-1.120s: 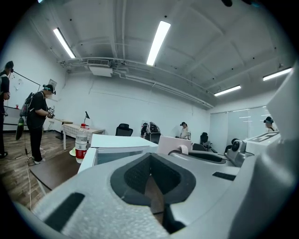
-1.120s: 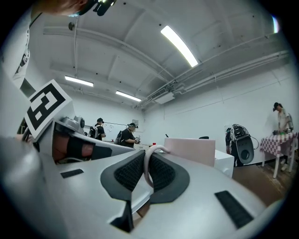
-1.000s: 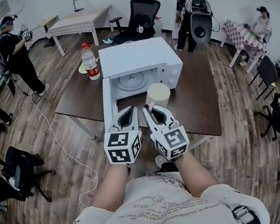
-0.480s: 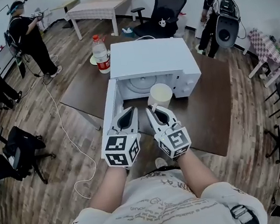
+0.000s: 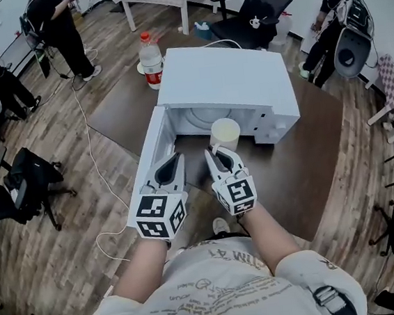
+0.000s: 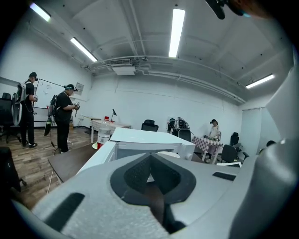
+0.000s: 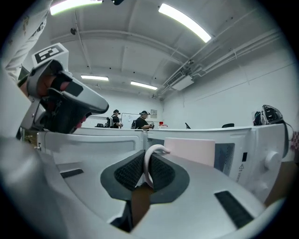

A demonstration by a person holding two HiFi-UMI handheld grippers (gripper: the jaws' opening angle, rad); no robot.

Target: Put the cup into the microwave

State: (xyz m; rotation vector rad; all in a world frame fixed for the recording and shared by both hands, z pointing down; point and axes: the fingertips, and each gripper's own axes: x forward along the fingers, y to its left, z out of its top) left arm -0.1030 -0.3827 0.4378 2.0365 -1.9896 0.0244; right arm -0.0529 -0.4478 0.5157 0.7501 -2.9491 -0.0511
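Overhead, we carry the cup (image 5: 224, 132) in the right gripper (image 5: 215, 153), rim level, at the mouth of the open microwave (image 5: 225, 80). Its door (image 5: 152, 147) stands open to the left, with the left gripper (image 5: 175, 160) just beside it.

Along the left gripper, our jaws are pressed together on nothing, apparently leaving the opening free.

Along the right, the jaws clench the cup's looped handle (image 7: 145, 169). The cavity ahead looks roomy, and its right frame seems the nearest edge to mind.
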